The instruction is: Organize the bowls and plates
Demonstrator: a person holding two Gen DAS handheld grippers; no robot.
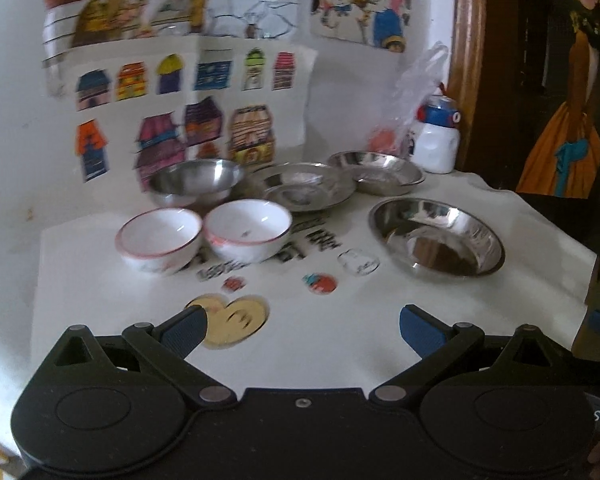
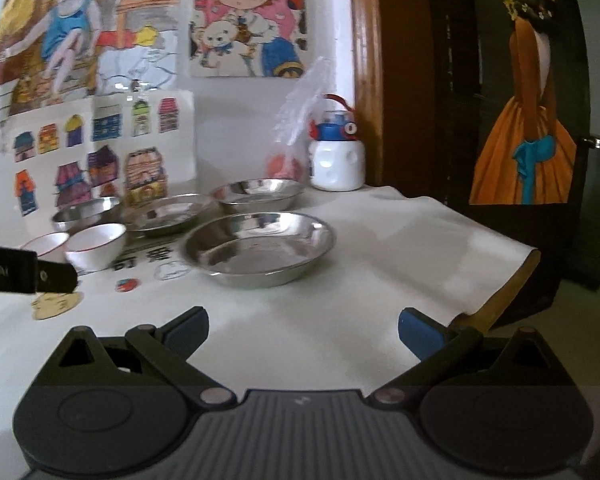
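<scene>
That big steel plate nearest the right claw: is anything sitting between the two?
Nothing visible does. The right claw hangs open over bare white cloth, and the big steel plate sits straight ahead with only cloth between. The white bowls and the other steel dishes lie off to the left and behind.
</scene>
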